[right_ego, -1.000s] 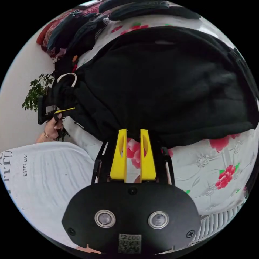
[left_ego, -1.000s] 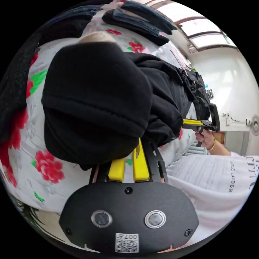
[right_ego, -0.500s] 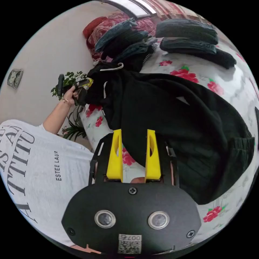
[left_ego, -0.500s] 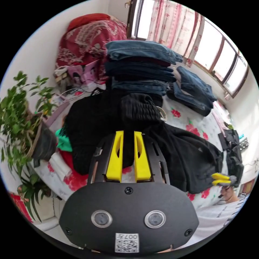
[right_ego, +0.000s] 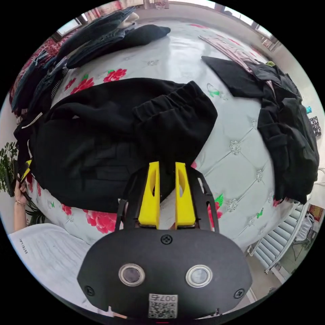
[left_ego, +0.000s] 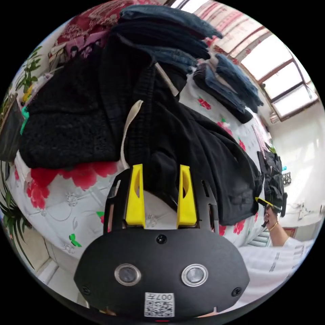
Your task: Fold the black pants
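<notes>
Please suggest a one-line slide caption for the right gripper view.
Right gripper closed on the cuffed hem of the black pants, spread across a flowered bedspread.

The black pants lie folded over on themselves on the flowered bedcover, the elastic cuffed leg ends doubled back on top, the waistband with its pale drawstring at the left end.

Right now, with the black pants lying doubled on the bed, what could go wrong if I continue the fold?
1. The black pants lie bunched, with a cuffed leg end thrown loosely over them, so creases may get folded in.
2. The white drawstring hangs loose beside the left gripper and might snag on it.
</notes>
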Available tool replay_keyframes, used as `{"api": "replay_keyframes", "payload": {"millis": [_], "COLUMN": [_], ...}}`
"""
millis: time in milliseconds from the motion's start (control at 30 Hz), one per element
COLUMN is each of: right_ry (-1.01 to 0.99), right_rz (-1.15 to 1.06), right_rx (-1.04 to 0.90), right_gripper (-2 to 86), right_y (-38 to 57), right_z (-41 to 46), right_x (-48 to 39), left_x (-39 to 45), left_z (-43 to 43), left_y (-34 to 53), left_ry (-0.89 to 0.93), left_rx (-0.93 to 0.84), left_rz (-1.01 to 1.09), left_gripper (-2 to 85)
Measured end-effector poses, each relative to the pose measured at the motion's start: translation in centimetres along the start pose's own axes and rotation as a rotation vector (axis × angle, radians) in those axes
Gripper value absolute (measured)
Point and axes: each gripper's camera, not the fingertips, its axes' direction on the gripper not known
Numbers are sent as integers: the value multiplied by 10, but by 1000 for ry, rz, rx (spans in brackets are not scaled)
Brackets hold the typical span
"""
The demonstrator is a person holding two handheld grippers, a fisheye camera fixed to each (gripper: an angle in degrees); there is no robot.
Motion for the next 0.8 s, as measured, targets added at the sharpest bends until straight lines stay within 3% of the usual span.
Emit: {"api": "replay_keyframes", "payload": {"millis": [100,300,433,567,633,733,800], "right_ry": [-53,-404,-520,-584,-613,-541,-459], "right_rz": [-21,25,87,197,294,375,373], "right_rx": [34,507,608,441,334,139,78], "right_gripper": [23,3,2,11,20,45,68], "right_y": [-17,44,104,163,185,203,207], "right_z": [-43,-200,-222,-158,-115,-60,-52], "right_x": [12,96,147,171,174,168,165], "left_x": [-8,0,-30,-59,-87,-112,-114], "left_z": [10,-136,-234,-250,-221,-173,-162], "left_y": [-27,4,80,148,180,204,209], "left_ry": [-5,39,26,-59,-69,-120,-106], "left_rx": [-125,217,363,337,217,31,4], "left_rz": [-62,118,86,7,-158,-338,-370], "left_gripper": [26,-1,-2,3,10,41,61]}}
